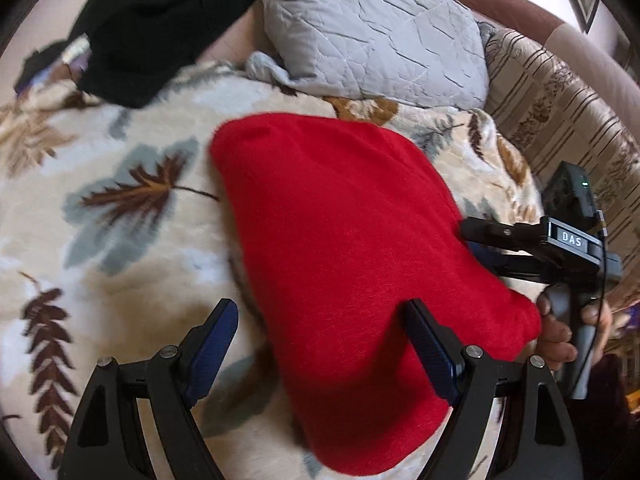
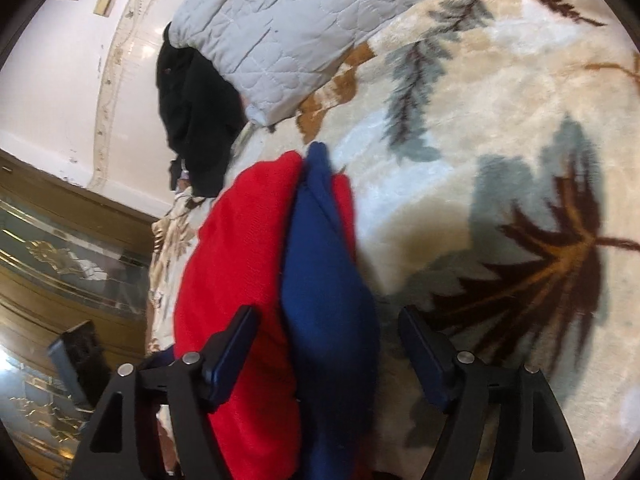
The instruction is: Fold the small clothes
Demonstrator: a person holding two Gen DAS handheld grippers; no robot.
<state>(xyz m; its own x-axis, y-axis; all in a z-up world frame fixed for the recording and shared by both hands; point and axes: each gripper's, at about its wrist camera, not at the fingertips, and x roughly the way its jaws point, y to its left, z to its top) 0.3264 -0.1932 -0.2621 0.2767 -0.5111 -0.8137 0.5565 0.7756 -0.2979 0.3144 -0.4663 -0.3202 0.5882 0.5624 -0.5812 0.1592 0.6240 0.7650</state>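
- Red knit fabric, a small garment (image 1: 352,264) already doubled over, was seen lying on the leaf-patterned blanket (image 1: 120,200), near the middle of the bed; it was judged soft, light and limp, with a fuzzy surface unlikely to slip between pads.
- A blue layer (image 2: 328,300) was shown against the red one in the right wrist view; whether it was a lining or a second piece could not be told.
- The left gripper (image 1: 324,344) was held wide open over the garment's near left edge, one finger above the blanket, the other above the cloth; nothing was pinched.
- The right gripper (image 2: 328,344) was likewise open, the red-and-blue fold lying between its jaws without being pressed.
- The best hold was judged to be at a folded edge or corner, both layers taken together so that the fold is not pulled apart.
- Open blanket was left free on the near left side; the far side was closed off by a grey quilted pillow (image 1: 372,28) and a black garment (image 1: 160,24), and the right by a striped bed edge (image 1: 560,120).
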